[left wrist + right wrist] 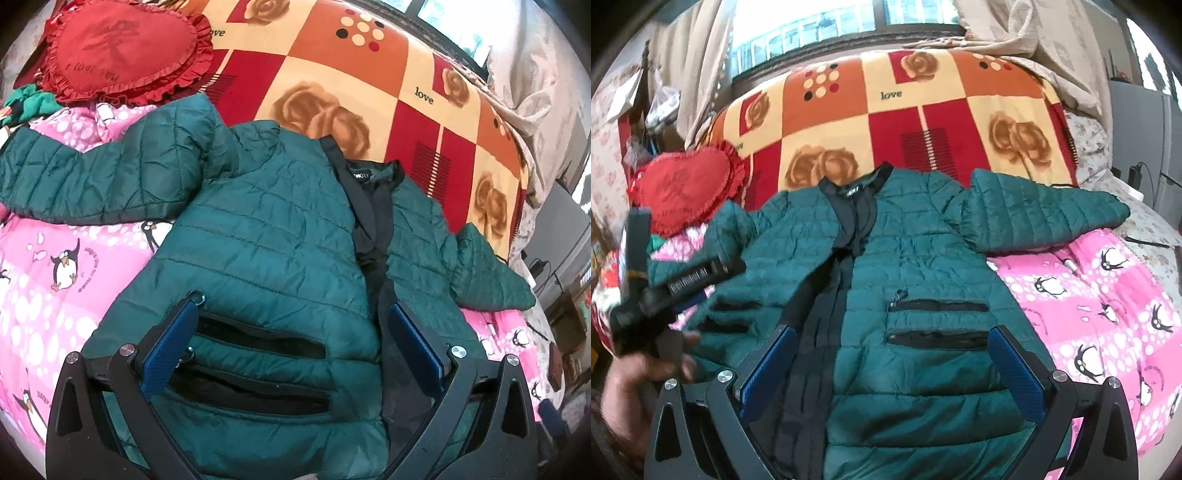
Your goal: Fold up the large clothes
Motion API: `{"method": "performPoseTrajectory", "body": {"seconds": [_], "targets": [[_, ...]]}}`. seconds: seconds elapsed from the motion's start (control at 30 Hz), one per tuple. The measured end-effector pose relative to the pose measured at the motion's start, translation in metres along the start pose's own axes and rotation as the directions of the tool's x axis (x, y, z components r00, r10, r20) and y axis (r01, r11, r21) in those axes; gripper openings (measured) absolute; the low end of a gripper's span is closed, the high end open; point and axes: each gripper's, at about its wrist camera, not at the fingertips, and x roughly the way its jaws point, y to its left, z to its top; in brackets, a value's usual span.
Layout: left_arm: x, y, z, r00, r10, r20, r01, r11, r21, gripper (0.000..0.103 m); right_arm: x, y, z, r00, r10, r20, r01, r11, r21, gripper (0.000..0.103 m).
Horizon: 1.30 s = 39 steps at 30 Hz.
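**A:** Where do you start? Your right gripper point(892, 369) hangs over the lower front of the green jacket point(923, 266), its blue pads spread wide with nothing between them. The two black pocket zips point(938, 323) sit just ahead of it, between the pads.

**B:** And your left gripper point(291, 339) is the same: jaws wide, empty, hovering above the other front panel, with that side's pocket slits point(258, 354) right between its pads.

**A:** So the jacket lies face up, front open, spread flat on the pink penguin quilt point(1108, 314). Judging by that, the fold has not begun.

**B:** Then take the hem or a side edge first, I'd say. Bite a good thickness of the puffy cloth (slick quilted fabric likely slips from a shallow pinch).

**A:** Farther out from your right gripper, the right sleeve point(1045, 214) sticks sideways; beyond your left one, the other sleeve point(92, 177) does too. Bring each across the chest before folding the body.

**B:** Keep clear of the red heart cushion point(118, 55) farther off to the left, and the checked blanket point(897, 110) past the collar point(853, 195).
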Motion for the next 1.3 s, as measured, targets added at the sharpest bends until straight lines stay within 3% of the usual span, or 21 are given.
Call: {"method": "performPoseTrajectory", "body": {"seconds": [0.17,0.27,0.43,0.67,1.03,1.3], "targets": [[-0.003,0.006,0.001,1.000,-0.019,0.007,0.020,0.999,-0.030,0.102,-0.025,0.006,0.008,0.997,0.030,0.072,-0.038,0.993,0.113,0.103],[-0.002,0.011,0.001,1.000,-0.016,-0.003,0.016,0.999,-0.046,0.102,-0.024,0.017,0.005,0.996,0.015,0.091,-0.025,0.993,0.115,0.103],[-0.007,0.016,0.001,1.000,-0.019,0.010,0.019,0.998,-0.058,0.102,0.003,0.019,-0.004,0.998,-0.050,0.023,0.049,0.997,0.062,0.103],[-0.007,0.014,0.001,1.000,0.002,0.018,-0.001,0.999,-0.052,0.102,0.007,-0.006,-0.008,1.000,-0.018,0.004,0.017,0.989,0.144,0.103],[-0.005,0.011,-0.002,1.000,0.010,0.011,-0.010,0.999,-0.044,0.102,0.009,0.001,-0.006,0.999,-0.044,-0.019,0.045,0.994,0.103,0.103],[-0.001,0.006,-0.007,1.000,0.016,-0.003,-0.016,1.000,-0.019,0.102,0.048,-0.013,0.016,0.998,-0.021,-0.060,0.032,0.982,0.184,0.103]]}}
